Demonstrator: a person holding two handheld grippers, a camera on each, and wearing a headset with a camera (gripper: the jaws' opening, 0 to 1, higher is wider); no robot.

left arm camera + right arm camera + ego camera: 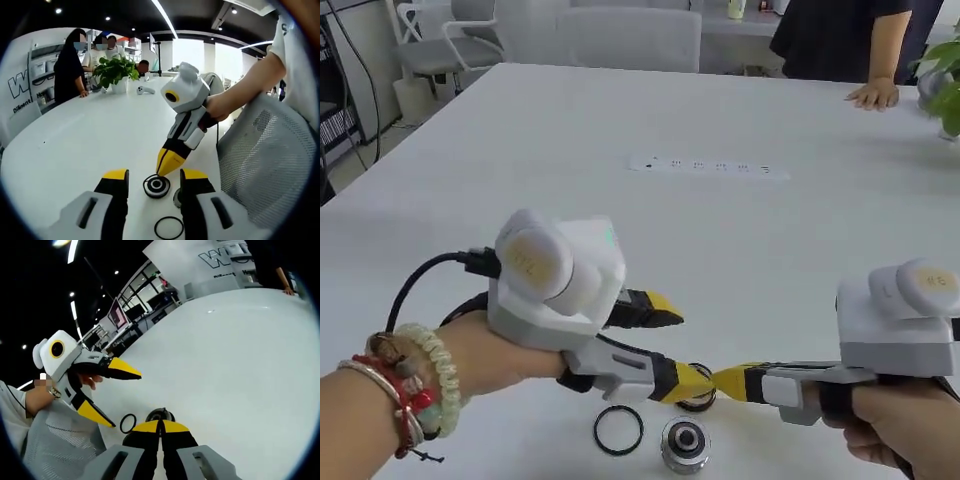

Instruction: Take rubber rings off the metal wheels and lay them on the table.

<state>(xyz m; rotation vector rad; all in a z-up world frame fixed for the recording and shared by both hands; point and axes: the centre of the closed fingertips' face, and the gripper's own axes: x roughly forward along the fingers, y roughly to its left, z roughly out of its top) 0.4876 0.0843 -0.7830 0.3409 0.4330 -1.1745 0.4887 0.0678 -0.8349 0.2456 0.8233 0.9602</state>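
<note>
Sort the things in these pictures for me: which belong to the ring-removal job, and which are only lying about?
Job in hand:
wheel with black ring on; bare metal wheel; loose rubber ring; left gripper, open; right gripper, shut.

Lying about:
power strip; potted plant; chairs.
</note>
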